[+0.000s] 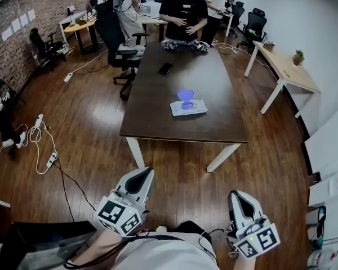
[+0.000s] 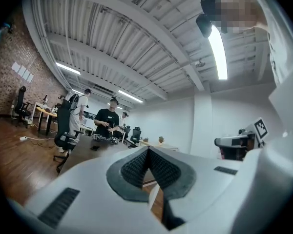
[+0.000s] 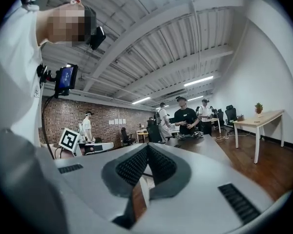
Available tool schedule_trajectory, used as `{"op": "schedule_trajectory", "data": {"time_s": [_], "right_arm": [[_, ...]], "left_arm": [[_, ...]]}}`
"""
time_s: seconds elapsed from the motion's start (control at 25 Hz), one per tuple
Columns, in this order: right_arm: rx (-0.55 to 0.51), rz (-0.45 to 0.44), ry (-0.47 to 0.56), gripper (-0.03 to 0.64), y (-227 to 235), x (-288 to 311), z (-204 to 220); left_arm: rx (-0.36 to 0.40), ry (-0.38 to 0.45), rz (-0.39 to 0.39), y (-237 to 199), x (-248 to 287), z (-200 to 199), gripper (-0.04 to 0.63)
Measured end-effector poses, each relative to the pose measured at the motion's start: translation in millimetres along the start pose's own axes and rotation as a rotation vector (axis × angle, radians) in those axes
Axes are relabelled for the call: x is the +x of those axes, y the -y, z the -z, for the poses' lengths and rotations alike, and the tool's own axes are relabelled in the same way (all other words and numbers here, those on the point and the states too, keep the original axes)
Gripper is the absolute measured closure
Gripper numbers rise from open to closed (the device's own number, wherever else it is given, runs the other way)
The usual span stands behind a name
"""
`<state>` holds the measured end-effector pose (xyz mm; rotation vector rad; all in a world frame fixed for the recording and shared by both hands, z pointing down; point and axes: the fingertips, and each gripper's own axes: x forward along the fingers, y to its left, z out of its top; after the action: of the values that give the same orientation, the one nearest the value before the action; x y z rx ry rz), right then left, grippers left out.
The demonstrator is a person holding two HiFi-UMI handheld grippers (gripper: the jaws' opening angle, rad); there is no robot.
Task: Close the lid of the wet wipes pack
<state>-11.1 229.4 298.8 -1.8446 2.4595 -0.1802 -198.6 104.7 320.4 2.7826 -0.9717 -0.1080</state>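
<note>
Blue lid (image 1: 185, 97) stands open on the wipes pack (image 1: 190, 109), detail too small.

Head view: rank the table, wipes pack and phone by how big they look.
1. table
2. wipes pack
3. phone, farther from the camera, so its true size against the pack is unsure.

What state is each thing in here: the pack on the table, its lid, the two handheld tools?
Wet wipes pack: lying flat on the table, untouched.
Lid: flipped up, open.
Left gripper: jaws together, empty, short of the table.
Right gripper: jaws together, empty.
Phone: lying flat.
</note>
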Motion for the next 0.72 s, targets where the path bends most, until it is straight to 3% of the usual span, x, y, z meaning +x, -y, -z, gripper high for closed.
{"op": "schedule_trajectory", "data": {"time_s": [0.32,0.72], "right_arm": [[-0.005,-0.042,0.005,0.609,12.8,33.9,-1.6],[0.012,-0.107,0.038,0.609,85.3,106.9,-11.9]], "left_arm": [[0.006,0.006,-0.032,-20.7,13.4,1.5,0.595],[0.038,0.021,-0.09,-54.2,89.1,-7.2,0.595]]}}
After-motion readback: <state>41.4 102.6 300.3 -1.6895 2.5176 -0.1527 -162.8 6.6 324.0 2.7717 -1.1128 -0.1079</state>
